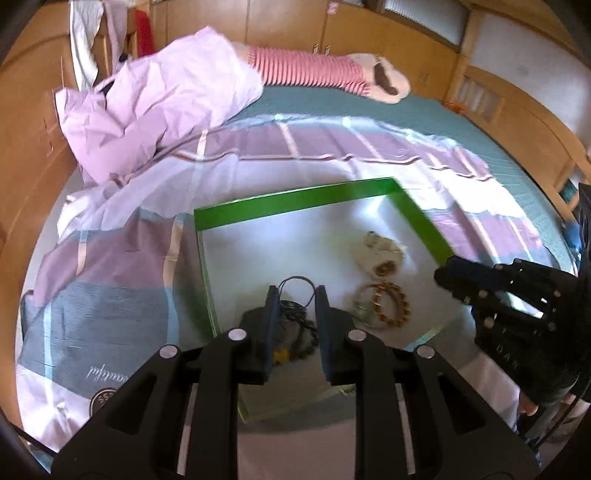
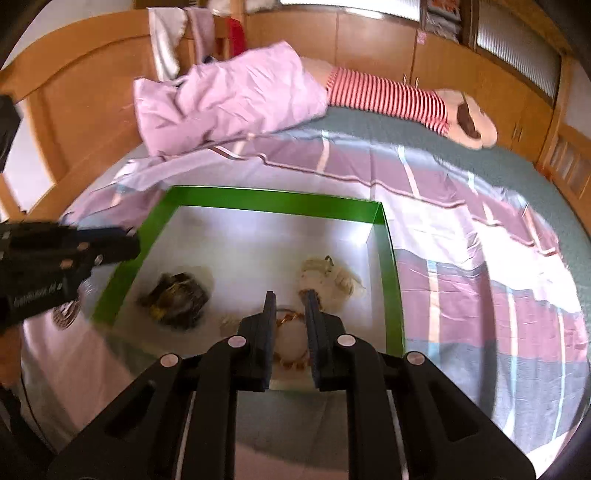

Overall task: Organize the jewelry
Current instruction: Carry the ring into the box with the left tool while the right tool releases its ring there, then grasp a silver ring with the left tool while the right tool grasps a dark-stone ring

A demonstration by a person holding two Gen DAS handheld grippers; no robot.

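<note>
Wooden wardrobes (image 1: pixel 288 22) ring a bed (image 1: pixel 461 125) spread with a lilac checked cover (image 1: pixel 122 254), on which lies a green-walled tray (image 2: pixel 258 201) with a pale floor. Left tongs (image 1: pixel 295 291) hang released over the tray; a dark cord necklace (image 1: pixel 295 314) lies between and just beyond their tips, untouched. Right tongs (image 2: pixel 289 297) are likewise released, with an amber bead bracelet (image 2: pixel 291 339) lying beneath and between their fingers. Ahead and to the right of them rests a cream jewelry heap (image 2: pixel 328 278); to their left sits the dark heap.
</note>
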